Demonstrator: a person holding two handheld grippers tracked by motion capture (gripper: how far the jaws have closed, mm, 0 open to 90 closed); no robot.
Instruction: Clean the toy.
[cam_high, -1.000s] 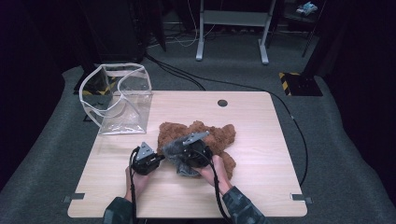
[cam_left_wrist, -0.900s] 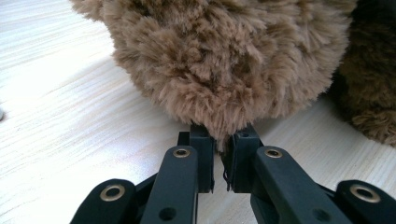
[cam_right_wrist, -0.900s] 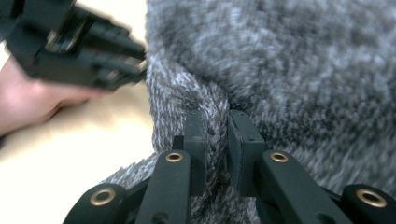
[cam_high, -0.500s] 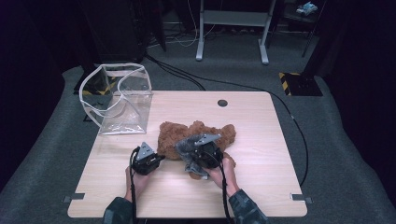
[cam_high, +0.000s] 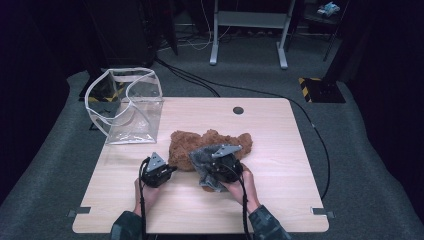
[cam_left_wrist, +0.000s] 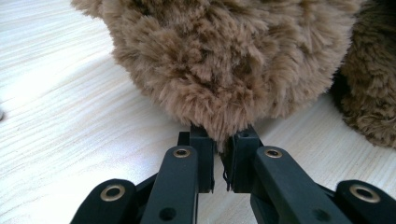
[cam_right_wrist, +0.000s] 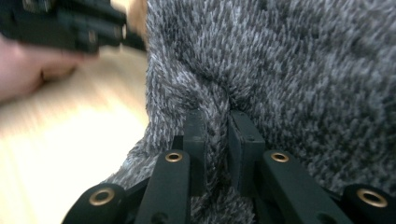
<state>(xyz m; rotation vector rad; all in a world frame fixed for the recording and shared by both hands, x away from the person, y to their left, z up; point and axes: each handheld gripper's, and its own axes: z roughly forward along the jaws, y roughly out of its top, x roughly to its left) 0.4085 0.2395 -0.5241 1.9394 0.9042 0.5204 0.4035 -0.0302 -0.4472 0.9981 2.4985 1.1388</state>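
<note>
A brown fuzzy plush thing (cam_high: 210, 142) lies at the middle of the wooden table (cam_high: 300, 170). My left gripper (cam_high: 172, 169) points right at its near left end, and in the left gripper view that gripper (cam_left_wrist: 223, 140) is shut on a tuft of the brown plush (cam_left_wrist: 224, 60). A grey fuzzy cloth (cam_high: 202, 160) lies over the brown thing's front. My right gripper (cam_high: 209, 169) is among its folds. Seen along its own jaws, the right gripper (cam_right_wrist: 215, 123) is shut on a fold of the grey cloth (cam_right_wrist: 303, 70).
A clear plastic bag (cam_high: 127, 107) with a white rim stands open at the table's back left corner. A dark round hole (cam_high: 238, 110) sits near the back edge. Cables run over the floor behind and to the right of the table.
The right hand has shifted a little to the right with the grey cloth in its gripper. The left gripper and the brown plush have stayed where they were.
</note>
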